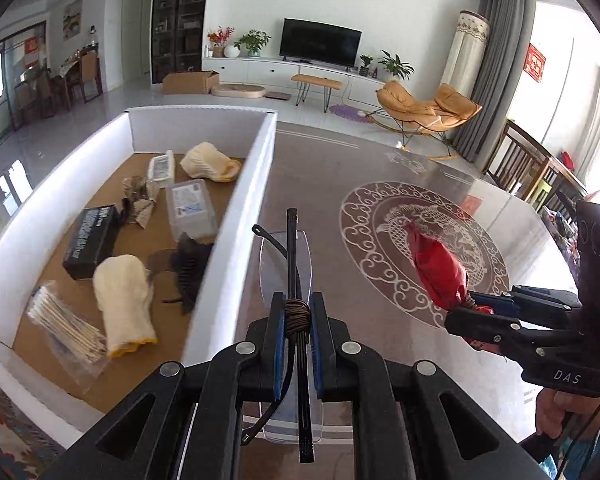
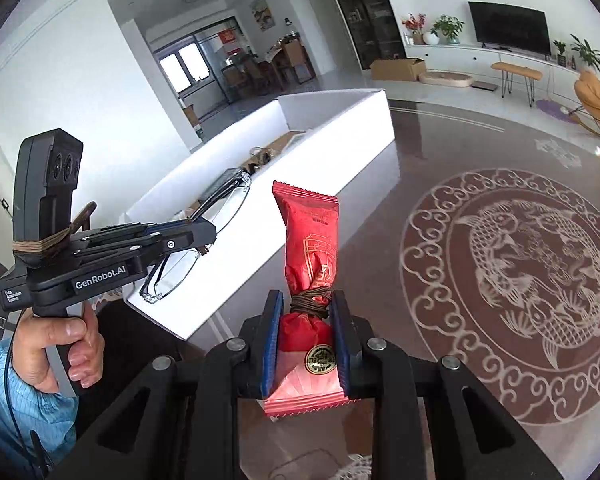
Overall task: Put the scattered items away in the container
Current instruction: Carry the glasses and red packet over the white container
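Note:
My left gripper (image 1: 297,312) is shut on a pair of rimless glasses (image 1: 286,264) with black arms, held above the table just right of the white box's (image 1: 236,216) right wall. In the right wrist view the left gripper (image 2: 204,236) and the glasses (image 2: 204,236) hang in front of the box (image 2: 340,136). My right gripper (image 2: 307,300) is shut on a red snack packet (image 2: 310,236), upright above the table. In the left wrist view the right gripper (image 1: 466,308) holds the packet (image 1: 436,268) over the fish pattern.
The box holds two cream gloves (image 1: 122,300), a black box (image 1: 92,240), a clear plastic case (image 1: 192,208), a bag of cotton swabs (image 1: 66,328), a dark comb (image 1: 188,268) and small wrapped items. The glass table (image 1: 380,168) has a round fish design (image 2: 516,292).

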